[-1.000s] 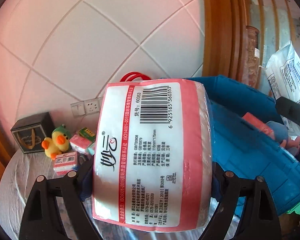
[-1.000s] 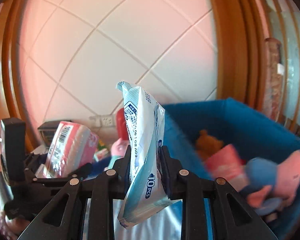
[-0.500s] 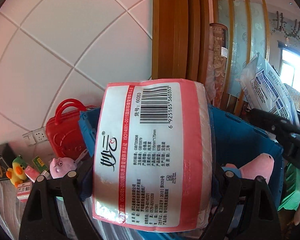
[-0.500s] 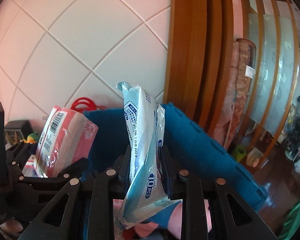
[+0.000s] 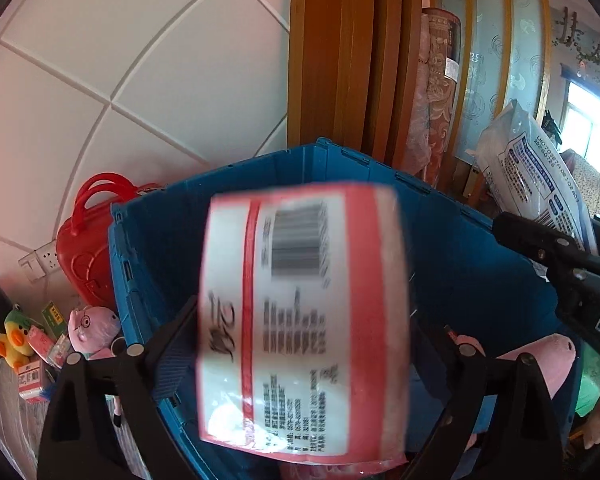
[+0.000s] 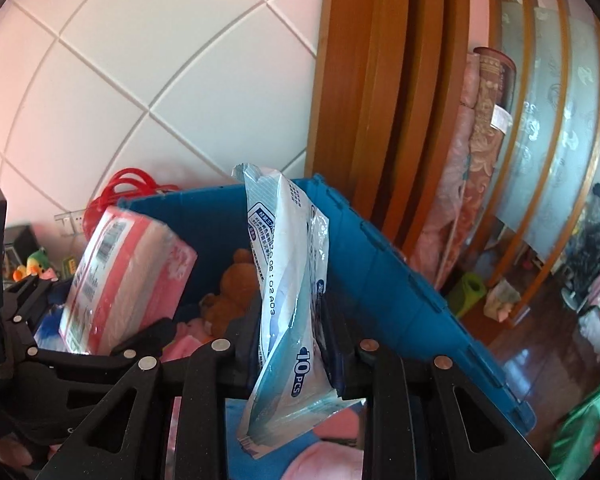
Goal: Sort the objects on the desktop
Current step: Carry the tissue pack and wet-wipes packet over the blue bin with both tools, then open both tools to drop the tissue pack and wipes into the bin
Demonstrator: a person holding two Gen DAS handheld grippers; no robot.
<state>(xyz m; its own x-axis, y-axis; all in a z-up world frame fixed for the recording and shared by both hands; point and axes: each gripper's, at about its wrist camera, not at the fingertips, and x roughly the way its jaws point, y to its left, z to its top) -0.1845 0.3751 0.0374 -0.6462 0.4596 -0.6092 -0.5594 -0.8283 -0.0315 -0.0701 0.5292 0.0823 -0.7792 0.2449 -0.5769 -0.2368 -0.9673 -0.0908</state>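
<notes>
Drop step over blue crate (image 5: pixel 160 240): left gripper (image 5: pixel 300 340) jaws opening, pink tissue pack (image 5: pixel 304 320) blurred, likely falling free. Right gripper (image 6: pixel 290 344) opening slightly around wipes pack (image 6: pixel 288 280); release well inside crate walls.

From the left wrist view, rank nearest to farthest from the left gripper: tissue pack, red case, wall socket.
1. Tissue pack: between the opening jaws of the left gripper, over the blue bin.
2. Red case: left, behind the bin's wall.
3. Wall socket: far left, on the tiled wall.
</notes>
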